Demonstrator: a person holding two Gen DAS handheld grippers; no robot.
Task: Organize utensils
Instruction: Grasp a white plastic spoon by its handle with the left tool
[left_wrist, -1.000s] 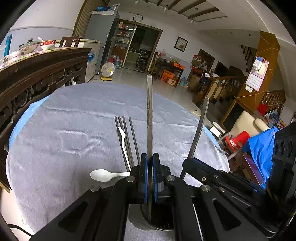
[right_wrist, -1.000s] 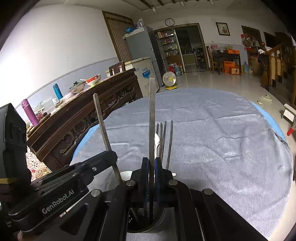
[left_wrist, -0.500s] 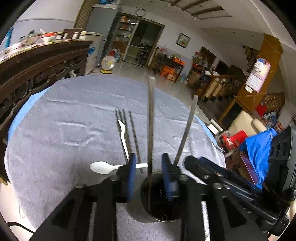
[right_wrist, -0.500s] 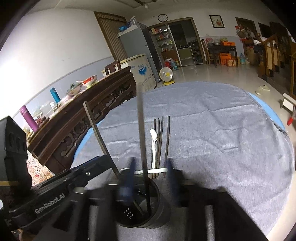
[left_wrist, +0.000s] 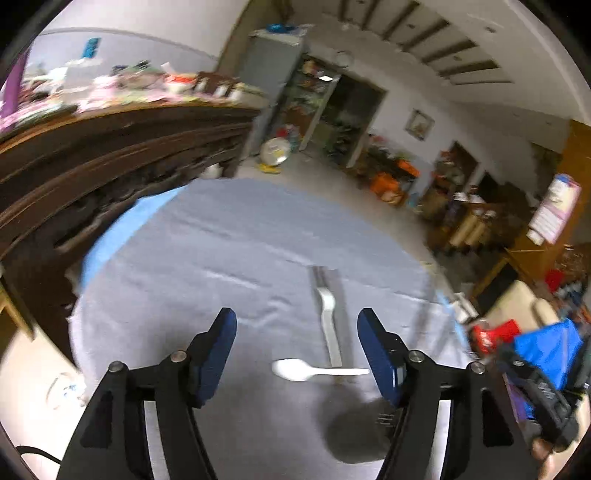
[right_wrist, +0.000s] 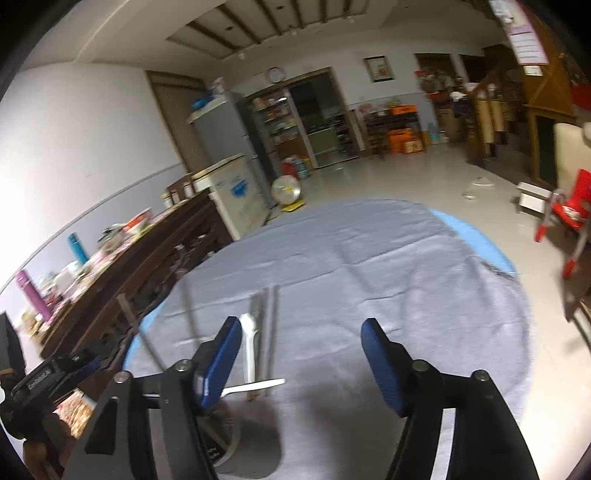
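Note:
Both grippers are open and empty above a round table under a grey cloth (left_wrist: 192, 280). My left gripper (left_wrist: 297, 354) hangs left of a dark utensil holder (left_wrist: 354, 435), which sits low by its right finger. A white spoon (left_wrist: 295, 369) lies crosswise and a second white spoon (left_wrist: 327, 314) lies lengthwise among dark chopsticks (left_wrist: 341, 314). In the right wrist view, my right gripper (right_wrist: 301, 360) is right of the holder (right_wrist: 225, 443). Two chopsticks (right_wrist: 190, 314) stand in it, leaning left. The spoons (right_wrist: 248, 343) and loose chopsticks (right_wrist: 271, 325) lie between the fingers. Both views are blurred.
A carved dark wooden sideboard (left_wrist: 92, 155) with dishes on top runs along the table's left side. The other gripper's body shows at the right edge of the left wrist view (left_wrist: 546, 402) and at the lower left of the right wrist view (right_wrist: 48, 380). The table edge (right_wrist: 517, 317) is right.
Both grippers let go of the chopsticks into the holder and opened wide. The left one swung left, the right one swung right; the holder now sits off to the side in each view.

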